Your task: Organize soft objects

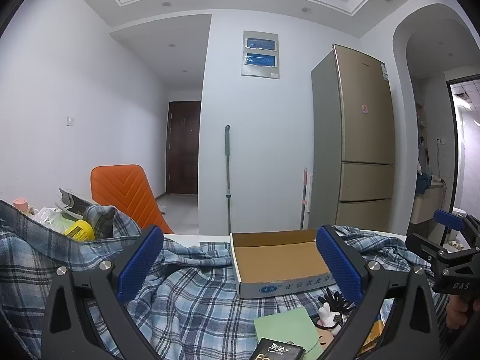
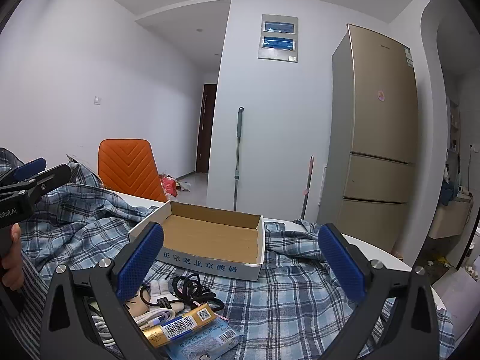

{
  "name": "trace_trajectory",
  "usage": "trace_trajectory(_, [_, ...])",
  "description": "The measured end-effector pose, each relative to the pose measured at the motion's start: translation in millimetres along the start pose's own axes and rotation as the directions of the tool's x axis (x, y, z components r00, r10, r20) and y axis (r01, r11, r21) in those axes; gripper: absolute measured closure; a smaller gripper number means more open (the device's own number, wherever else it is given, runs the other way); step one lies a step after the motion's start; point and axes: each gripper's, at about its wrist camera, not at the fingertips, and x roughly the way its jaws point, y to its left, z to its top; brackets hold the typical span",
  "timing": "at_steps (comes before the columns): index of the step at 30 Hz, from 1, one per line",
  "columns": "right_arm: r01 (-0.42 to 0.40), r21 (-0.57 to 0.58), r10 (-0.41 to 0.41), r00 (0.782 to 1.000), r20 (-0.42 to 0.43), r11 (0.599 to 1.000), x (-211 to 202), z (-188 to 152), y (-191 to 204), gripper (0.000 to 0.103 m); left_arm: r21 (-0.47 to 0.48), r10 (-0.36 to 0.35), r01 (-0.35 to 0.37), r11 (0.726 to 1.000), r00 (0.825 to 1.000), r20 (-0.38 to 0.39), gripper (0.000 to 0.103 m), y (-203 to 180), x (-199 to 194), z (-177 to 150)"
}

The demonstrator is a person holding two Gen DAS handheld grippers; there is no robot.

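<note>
Both grippers empty, box waiting on the shirt.

Left gripper [image 1: 240, 265] and right gripper [image 2: 241, 265] hang w/ jaws spread wide, nothing between them, likely lined up for a first pick. Open box [image 2: 210, 237] sits on the rumpled plaid shirt [image 2: 300, 294], mouth up, empty, prob. the drop spot. Soft bits lie just in front of it: tissue pack [image 2: 204, 340], plush toy [image 1: 327, 313], tangled w/ cables [image 2: 192, 289], so picks may snag.
</note>
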Motion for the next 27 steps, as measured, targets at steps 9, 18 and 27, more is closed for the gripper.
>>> trace_trajectory(9, [0.001, -0.002, -0.001, 1.0, -0.005, 1.0, 1.2, 0.0, 0.2, 0.0, -0.001, -0.005, 0.005, 1.0, 1.0, -0.004, 0.0, -1.8, 0.1, 0.0])
trace_trajectory(18, [0.003, -0.004, -0.003, 1.0, -0.007, 1.0, 0.7, -0.7, 0.2, 0.0, -0.002, -0.005, 0.005, 1.0, 1.0, -0.005, 0.0, -1.6, -0.2, -0.2])
trace_trajectory(27, [0.003, -0.006, -0.003, 1.0, -0.01, 1.0, 0.9, -0.4, 1.0, 0.0, 0.001, -0.006, 0.006, 1.0, 1.0, -0.004, 0.0, -1.7, 0.1, -0.2])
